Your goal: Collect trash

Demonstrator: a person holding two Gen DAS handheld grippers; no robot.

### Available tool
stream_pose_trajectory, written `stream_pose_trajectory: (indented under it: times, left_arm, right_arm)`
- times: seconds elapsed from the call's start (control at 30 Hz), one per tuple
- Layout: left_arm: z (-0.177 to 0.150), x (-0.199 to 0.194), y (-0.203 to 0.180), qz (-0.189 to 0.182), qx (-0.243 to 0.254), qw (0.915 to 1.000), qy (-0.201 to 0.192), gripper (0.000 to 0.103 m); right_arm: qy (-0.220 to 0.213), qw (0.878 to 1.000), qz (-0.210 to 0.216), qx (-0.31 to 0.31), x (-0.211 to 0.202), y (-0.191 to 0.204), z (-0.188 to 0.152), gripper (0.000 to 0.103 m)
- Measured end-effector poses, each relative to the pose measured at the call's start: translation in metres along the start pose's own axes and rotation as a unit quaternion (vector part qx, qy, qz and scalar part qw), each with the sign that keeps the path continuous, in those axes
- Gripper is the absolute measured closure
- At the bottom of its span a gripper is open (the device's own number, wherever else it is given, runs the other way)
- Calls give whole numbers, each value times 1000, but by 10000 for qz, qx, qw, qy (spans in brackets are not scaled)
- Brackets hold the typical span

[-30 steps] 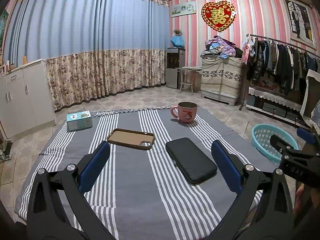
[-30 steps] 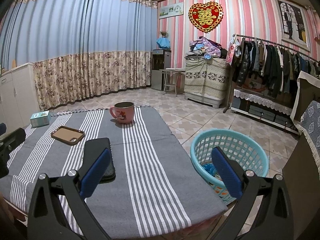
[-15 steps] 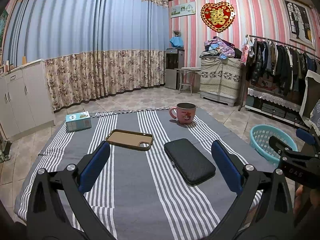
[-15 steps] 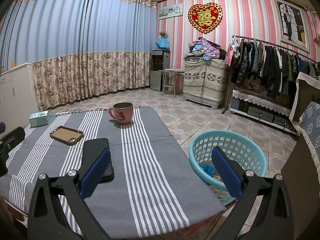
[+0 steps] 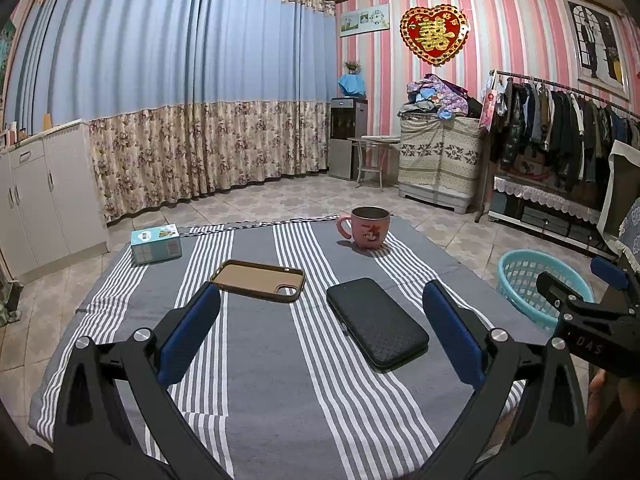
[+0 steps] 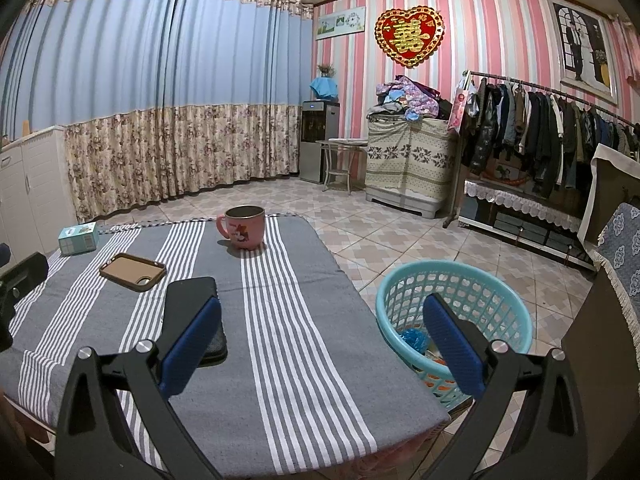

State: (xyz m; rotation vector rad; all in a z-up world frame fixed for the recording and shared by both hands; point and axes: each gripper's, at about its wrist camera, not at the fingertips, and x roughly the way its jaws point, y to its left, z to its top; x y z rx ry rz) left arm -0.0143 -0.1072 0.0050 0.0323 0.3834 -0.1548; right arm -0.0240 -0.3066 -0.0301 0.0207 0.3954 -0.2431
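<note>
- Left gripper [image 5: 320, 334] & right gripper [image 6: 320, 336]: jaws spread wide, nothing held.
- Striped table [image 6: 280, 340]: right edge at frame centre, bare cloth ahead.
- Basket [image 6: 496, 292], lower right on floor, trash [image 6: 412, 338] seen inside.
- Counted: 1 mug [image 5: 369, 227], 1 phone case [image 5: 258, 280], 1 black pouch [image 5: 376, 322], 1 box [image 5: 156, 244].

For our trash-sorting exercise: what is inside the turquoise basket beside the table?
Inside the turquoise basket: a crumpled blue piece and some orange bits. The right gripper's finger and the basket wall cover the rest.

mug [image 5: 369, 227] behind case [image 5: 376, 322]; basket [image 6: 454, 320] right of table [image 6: 280, 360].
</note>
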Motion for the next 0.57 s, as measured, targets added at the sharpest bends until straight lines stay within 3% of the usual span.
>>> stream_pose_trajectory:
  times: [0.57]
  left_arm:
    - [8,-2,4,7,5,10000,25,5]
  right_arm:
    - [8,10000,7,25,1,-3,1,4]
